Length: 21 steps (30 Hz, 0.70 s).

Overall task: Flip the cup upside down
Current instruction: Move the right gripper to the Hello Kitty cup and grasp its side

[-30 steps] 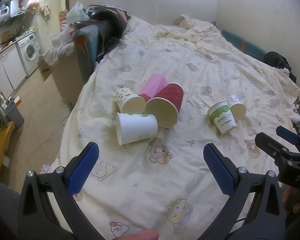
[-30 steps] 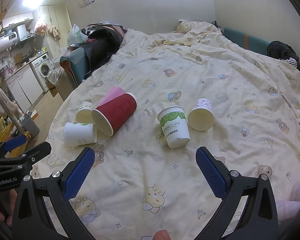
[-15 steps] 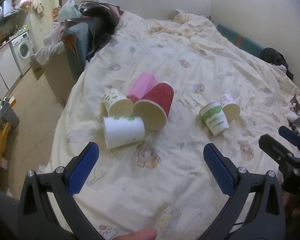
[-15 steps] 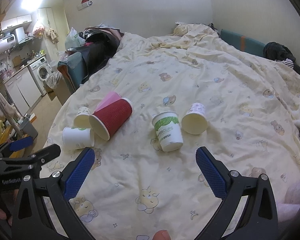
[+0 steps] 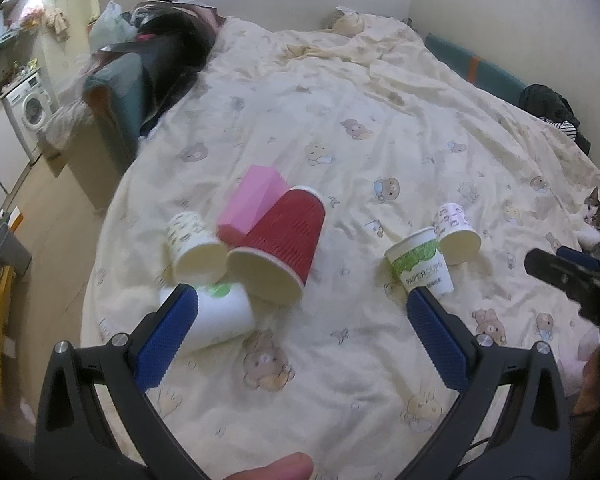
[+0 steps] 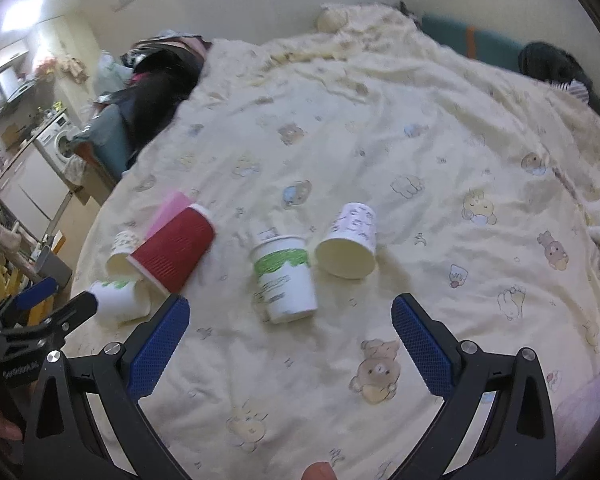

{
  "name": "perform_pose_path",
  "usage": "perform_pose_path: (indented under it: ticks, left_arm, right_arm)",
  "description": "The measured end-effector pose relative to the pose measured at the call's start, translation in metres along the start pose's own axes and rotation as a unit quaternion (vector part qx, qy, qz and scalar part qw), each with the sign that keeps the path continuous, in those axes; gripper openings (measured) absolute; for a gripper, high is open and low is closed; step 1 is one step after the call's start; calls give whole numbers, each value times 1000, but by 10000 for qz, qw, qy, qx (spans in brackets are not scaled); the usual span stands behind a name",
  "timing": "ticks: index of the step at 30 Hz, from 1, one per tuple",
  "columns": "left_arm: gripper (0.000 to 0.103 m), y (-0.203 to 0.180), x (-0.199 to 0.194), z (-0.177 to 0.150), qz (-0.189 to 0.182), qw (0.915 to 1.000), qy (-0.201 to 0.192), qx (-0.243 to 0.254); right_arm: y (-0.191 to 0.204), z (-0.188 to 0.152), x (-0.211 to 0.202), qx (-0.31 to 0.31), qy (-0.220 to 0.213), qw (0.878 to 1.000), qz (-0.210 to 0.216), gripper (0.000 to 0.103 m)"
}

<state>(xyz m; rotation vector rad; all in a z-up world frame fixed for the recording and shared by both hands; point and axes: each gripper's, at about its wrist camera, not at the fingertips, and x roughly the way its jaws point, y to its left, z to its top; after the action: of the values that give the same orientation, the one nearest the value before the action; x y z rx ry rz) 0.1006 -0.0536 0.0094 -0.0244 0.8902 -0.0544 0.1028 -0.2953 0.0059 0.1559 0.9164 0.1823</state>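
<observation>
Several paper cups lie on their sides on the bed. A red ribbed cup point(image 5: 280, 248) point(image 6: 172, 250) rests against a pink cup point(image 5: 252, 200), a small patterned cup point(image 5: 192, 248) and a white cup with green print point(image 5: 216, 316) point(image 6: 118, 300). To the right lie a green-banded cup point(image 5: 420, 264) point(image 6: 284, 276) and a small white patterned cup point(image 5: 458, 228) point(image 6: 350, 244). My left gripper point(image 5: 300, 328) is open and empty above the quilt, just short of the red cup. My right gripper point(image 6: 290, 336) is open and empty, just short of the green-banded cup.
The cream bear-print quilt point(image 5: 340, 360) covers the bed. A cat point(image 5: 598, 220) lies at the right edge. Dark clothes and a chair point(image 5: 140, 76) stand at the far left of the bed, with a washing machine point(image 5: 30, 112) beyond. The bed's left edge drops to the floor.
Both grippers have moved forward toward the cups, which look larger and nearer. Both stay open. The cups have not moved.
</observation>
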Motion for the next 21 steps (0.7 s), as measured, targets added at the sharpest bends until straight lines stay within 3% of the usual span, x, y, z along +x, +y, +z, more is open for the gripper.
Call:
perform_pose_path:
  ticks: [5,11,21]
  left_arm:
    - [103,-10,32,15,-83,9996,267,11]
    - [103,-26,77,38,-300,9965,768,-152]
    - [103,-47,110,52,-325,9947,975,-41]
  right_arm:
    - [-30,28,36,262,413,9988,-38,103]
    - [-59,47,91,810,1242,9889,100,103]
    - [-94,58,170,1686,1944,9657,336,100]
